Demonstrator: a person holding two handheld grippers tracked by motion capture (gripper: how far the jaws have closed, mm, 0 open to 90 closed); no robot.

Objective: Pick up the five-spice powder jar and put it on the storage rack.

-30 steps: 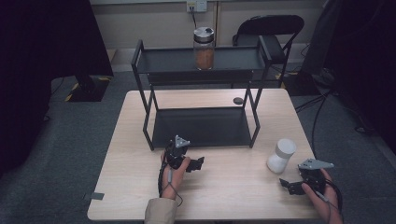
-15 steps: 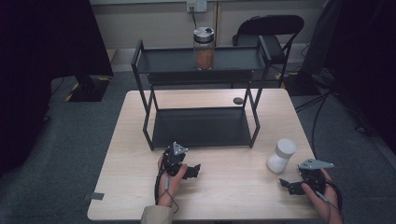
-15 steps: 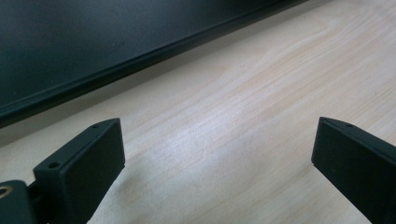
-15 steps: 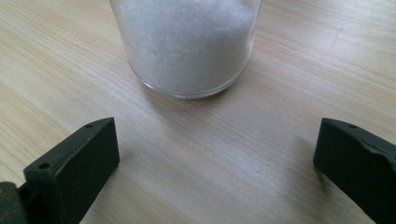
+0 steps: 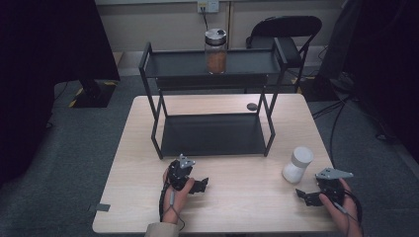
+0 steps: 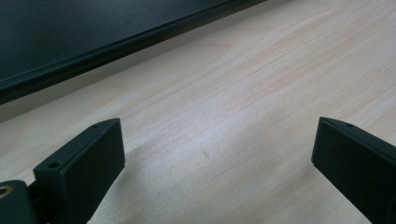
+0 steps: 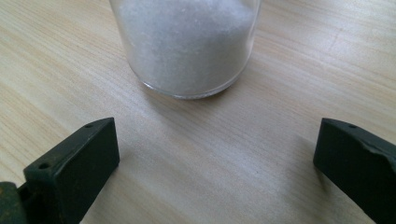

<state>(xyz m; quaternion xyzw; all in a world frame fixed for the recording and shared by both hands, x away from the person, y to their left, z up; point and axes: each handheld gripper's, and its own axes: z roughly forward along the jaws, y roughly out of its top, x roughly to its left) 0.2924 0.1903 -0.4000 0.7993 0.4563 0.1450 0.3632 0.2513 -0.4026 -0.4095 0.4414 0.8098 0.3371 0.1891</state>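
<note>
jar of white powder (image 7: 184, 42) stands just beyond spread fingers (image 7: 74, 168).

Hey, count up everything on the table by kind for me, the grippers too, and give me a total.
Jars: 2, one with white powder on the tabletop, one with brown contents on the rack's top shelf
Black two-tier rack: 1
Small dark round object: 1
Grippers: 2, left gripper and right gripper, both open
Total: 6

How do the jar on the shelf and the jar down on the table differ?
The shelf jar holds orange-brown contents and has a dark lid; the table jar holds white grains under a white lid. The shelf jar stands on the rack's top tier, the table jar in front of the right gripper. Both stand upright.
</note>
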